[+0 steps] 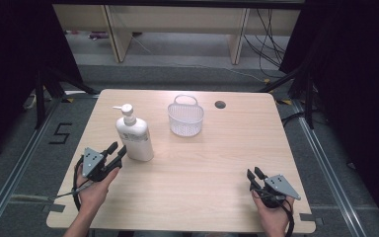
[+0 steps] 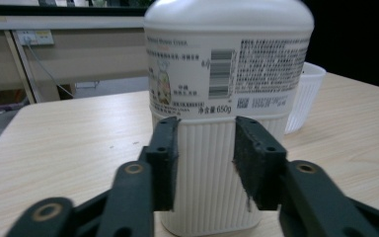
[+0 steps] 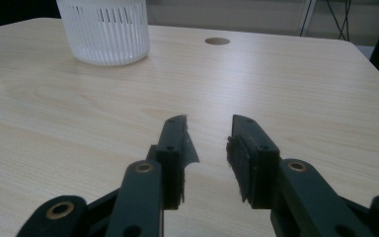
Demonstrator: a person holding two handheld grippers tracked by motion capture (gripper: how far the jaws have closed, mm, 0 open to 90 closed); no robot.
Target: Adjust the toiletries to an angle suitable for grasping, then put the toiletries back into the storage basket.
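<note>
The left claw stands narrowly parted, empty, its jaws just short of the ribbed lower body of the pump bottle. The bottle stands upright in the left half of the bench, about midway between the near and far edges, pump nozzle pointing toward the left edge. It looks like rigid, smooth plastic, probably fairly heavy if full; the body is wider than the present jaw gap, so the claw would likely need to open further. The ribbed section below the label should offer the surest hold, low enough to limit tipping. The right claw is likewise narrowly parted and empty, near the near right corner. A white mesh basket stands toward the far edge, just right of the bottle. The bench centre and right half lie open for travel.
</note>
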